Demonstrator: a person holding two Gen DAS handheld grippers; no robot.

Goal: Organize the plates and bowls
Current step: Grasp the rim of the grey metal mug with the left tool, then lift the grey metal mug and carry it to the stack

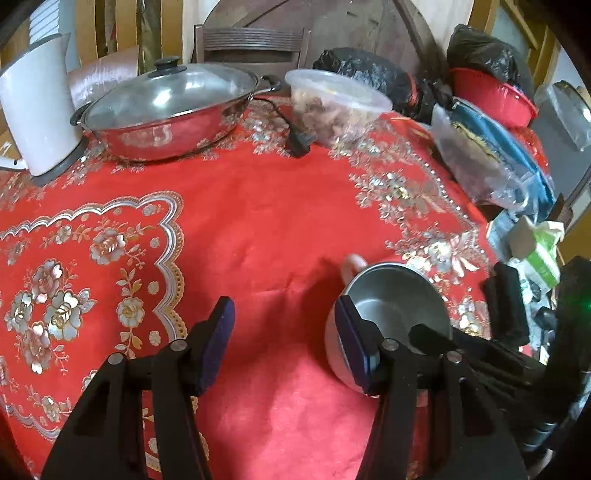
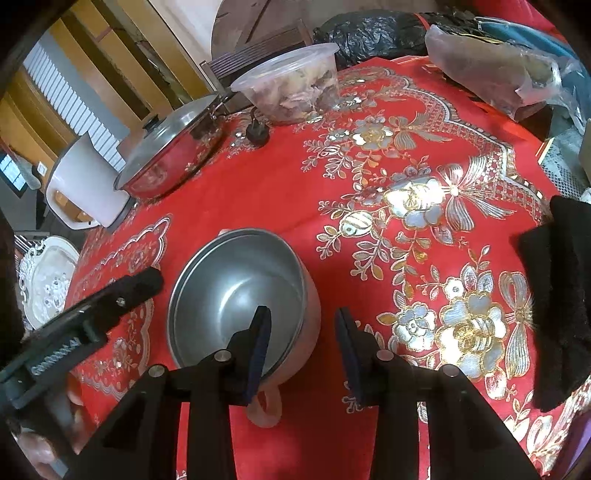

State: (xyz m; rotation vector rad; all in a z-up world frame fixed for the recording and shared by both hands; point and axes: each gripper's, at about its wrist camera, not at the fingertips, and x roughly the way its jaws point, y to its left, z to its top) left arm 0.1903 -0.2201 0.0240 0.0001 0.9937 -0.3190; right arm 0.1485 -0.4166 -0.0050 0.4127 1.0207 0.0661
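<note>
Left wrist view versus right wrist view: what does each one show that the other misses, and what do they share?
Only the left wrist view shows the red basket and the green-and-white carton at the table's right edge. Only the right wrist view shows the white ornate plate off the left edge and the bowl's near pink handle. Both show the pink steel-lined bowl, lidded steel pot, white kettle, plastic food container and red tablecloth.

We see a table (image 1: 280, 206) draped in a red cloth with gold and silver flowers. Behind it a dark wooden chair (image 1: 253, 42) backs against a leaning round wooden board (image 1: 332, 22). Yellow wooden panelling (image 2: 110, 48) lines the wall; daylight falls softly.
</note>
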